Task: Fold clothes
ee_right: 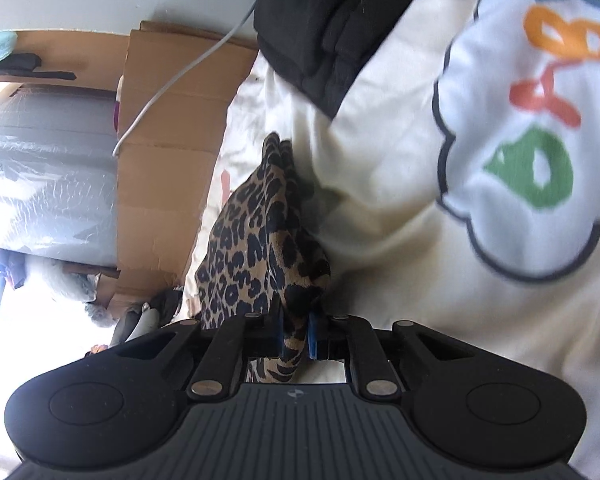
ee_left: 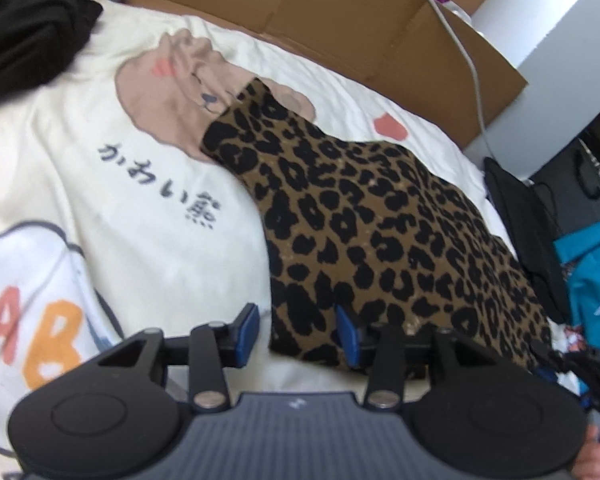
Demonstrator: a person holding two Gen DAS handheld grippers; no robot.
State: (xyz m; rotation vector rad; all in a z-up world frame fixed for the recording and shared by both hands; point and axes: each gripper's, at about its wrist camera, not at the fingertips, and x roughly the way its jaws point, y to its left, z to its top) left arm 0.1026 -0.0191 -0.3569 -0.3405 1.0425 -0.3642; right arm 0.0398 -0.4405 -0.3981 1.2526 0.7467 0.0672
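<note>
A cream bedspread printed with a bear and coloured letters [ee_left: 140,216] carries a leopard-print knit garment [ee_left: 380,232] and black bunched clothing [ee_left: 24,28].

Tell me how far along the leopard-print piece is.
Done: the leopard-print garment lies as a narrow strip on the cream blanket. In hand: right gripper pinches one end; left gripper open at the other. Left: final folds, and the black clothes.

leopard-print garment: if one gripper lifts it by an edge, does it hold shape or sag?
Probably sags: the leopard-print garment lies limp, following the bedding. Where the right gripper pinches it, the cloth bunches into folds, so it looks soft and thin. Likely light; the open left gripper straddles its corner, pads not pressing.
</note>
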